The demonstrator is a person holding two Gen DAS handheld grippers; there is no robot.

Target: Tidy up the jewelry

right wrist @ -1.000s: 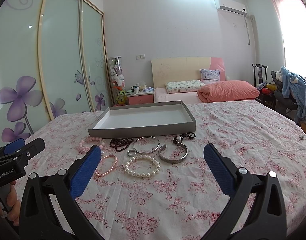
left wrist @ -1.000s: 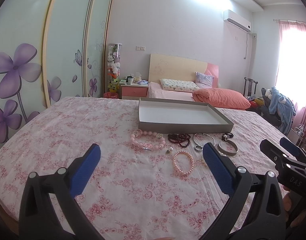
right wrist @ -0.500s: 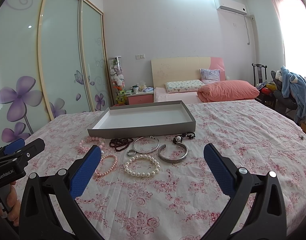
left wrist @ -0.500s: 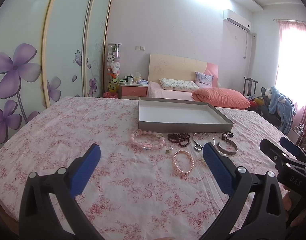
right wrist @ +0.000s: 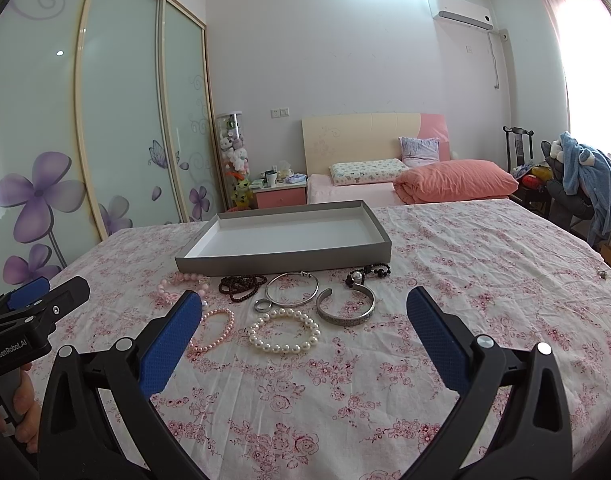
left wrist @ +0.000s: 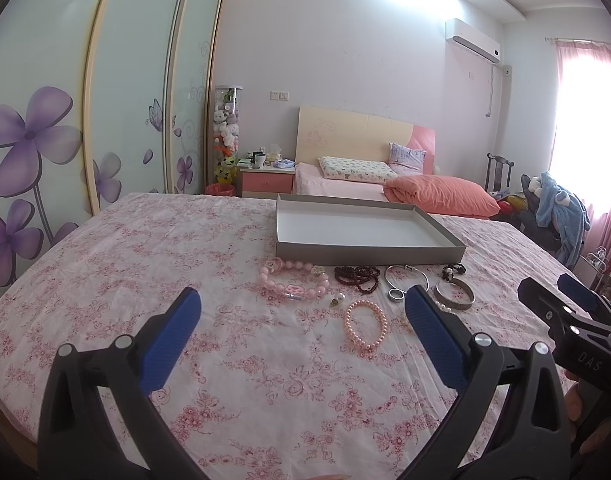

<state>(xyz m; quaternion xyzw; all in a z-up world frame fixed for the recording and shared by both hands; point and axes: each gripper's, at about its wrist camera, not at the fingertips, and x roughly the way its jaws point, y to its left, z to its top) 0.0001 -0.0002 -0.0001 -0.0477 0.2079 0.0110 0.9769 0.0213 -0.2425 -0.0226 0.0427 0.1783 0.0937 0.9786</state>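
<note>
A: Why does the tray (right wrist: 283,258) sit at the far side, with the jewelry strung along its near wall?

B: Probably so each piece needs only a short lift over that low wall. The tray shows a bare white floor, so nothing seems to have been put away yet.

A: And where are the pieces?

B: All on the flowered bedspread (right wrist: 465,280), in front of the tray. The white pearl bracelet (right wrist: 284,330) lies nearest the right gripper (right wrist: 304,324), with the pink pearl bracelet (right wrist: 213,330) just beside it on the left. Behind them are the small ring (right wrist: 262,305), touching or nearly touching the thin silver bangle (right wrist: 292,289), and the open silver cuff (right wrist: 345,306). Closer to the tray wall lie the dark bead strand (right wrist: 241,285), the black bead bracelet (right wrist: 368,272) and the chunky pink bracelet (left wrist: 294,284).

A: What about the grippers?

B: Both are spread wide and carry nothing. The right one hangs above the cloth, lined up roughly on the white pearls. The left gripper (left wrist: 303,332) hangs to the left, facing the chunky pink bracelet and the pink pearls.

A: Why held that way?

B: Judging by the layout, each side covers its own half of the row. The wide spread suits a loop lying flat, though the beads may roll or sag when pinched.
</note>
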